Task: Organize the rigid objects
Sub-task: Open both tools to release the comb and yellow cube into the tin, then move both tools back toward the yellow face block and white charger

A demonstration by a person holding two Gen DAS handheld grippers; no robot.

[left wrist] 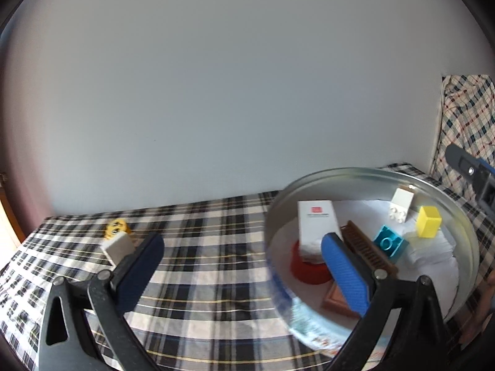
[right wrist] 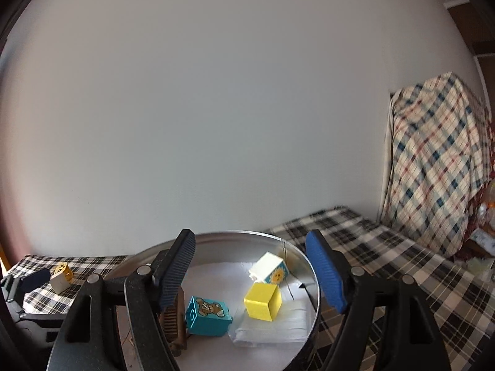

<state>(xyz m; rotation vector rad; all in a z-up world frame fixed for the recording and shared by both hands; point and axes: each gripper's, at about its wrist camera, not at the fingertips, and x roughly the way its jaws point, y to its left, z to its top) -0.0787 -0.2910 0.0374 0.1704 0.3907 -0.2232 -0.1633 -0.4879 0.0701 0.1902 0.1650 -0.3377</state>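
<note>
A round metal tin (left wrist: 458,216) lined with white paper stands on the plaid cloth. It holds a yellow block (left wrist: 428,221), a teal block (left wrist: 388,242), a white block (left wrist: 401,204), a white box (left wrist: 318,222), a brown comb (left wrist: 368,249) and a red lid (left wrist: 307,270). My left gripper (left wrist: 244,253) is open at the tin's left rim. A white-and-yellow face block (left wrist: 119,239) lies on the cloth by the left finger. My right gripper (right wrist: 252,270) is open and empty above the tin (right wrist: 297,247), over the yellow block (right wrist: 263,301), teal bear block (right wrist: 208,315) and white sun block (right wrist: 269,267).
The plaid tablecloth (left wrist: 201,247) runs back to a plain white wall. A plaid-draped bulk (right wrist: 439,167) stands at the right end of the table. The face block also shows far left in the right wrist view (right wrist: 62,276). A brown flat piece (left wrist: 335,301) lies in the tin.
</note>
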